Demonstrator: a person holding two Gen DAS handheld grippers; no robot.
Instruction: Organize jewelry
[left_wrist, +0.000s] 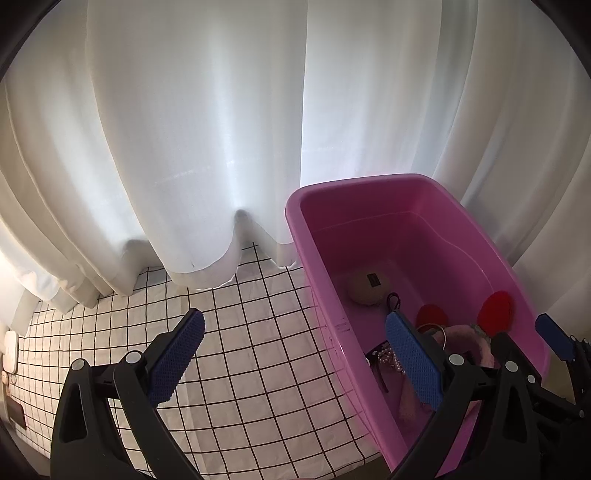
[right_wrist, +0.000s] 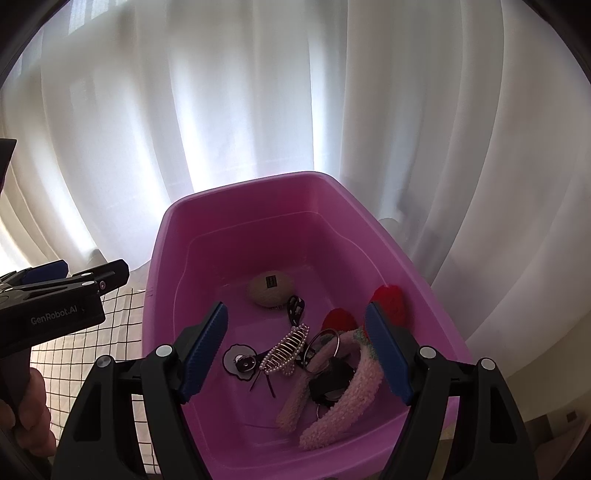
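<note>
while both grippers hung spread and empty over the scene, the jewelry and hair pieces lay heaped together in the pink plastic tub (right_wrist: 173, 236) that stood on the checked cloth (left_wrist: 236, 354) against the white curtain (left_wrist: 221, 129). the right gripper (right_wrist: 295, 354) was poised above the tub's near end, its jaws released wide with nothing between them; the left gripper (left_wrist: 295, 354) straddled the tub's left wall, one blue pad over the cloth and the other over the tub, also unclenched and bare.

inside, a pearl-trimmed claw clip (right_wrist: 286, 349) lay touching a pink fuzzy headband (right_wrist: 347, 398), a metal ring (right_wrist: 323, 345) and a dark bunch of keys or clips (right_wrist: 330, 380), with a round dark brooch-like piece (right_wrist: 240, 360) just beside it. a beige round puff (right_wrist: 270, 290) and two red fluffy pieces (right_wrist: 388, 301) sat farther back, apart from the pile.

the likeliest trouble was the tangle: a pinch on the claw clip could have dragged the ring or headband up with it, since they overlapped. thin metal might have slipped from the broad pads. the left gripper sat close to the tub wall and could have knocked or tipped the light tub. whether the heap was waiting to be sorted or had been gathered there could not be judged.
</note>
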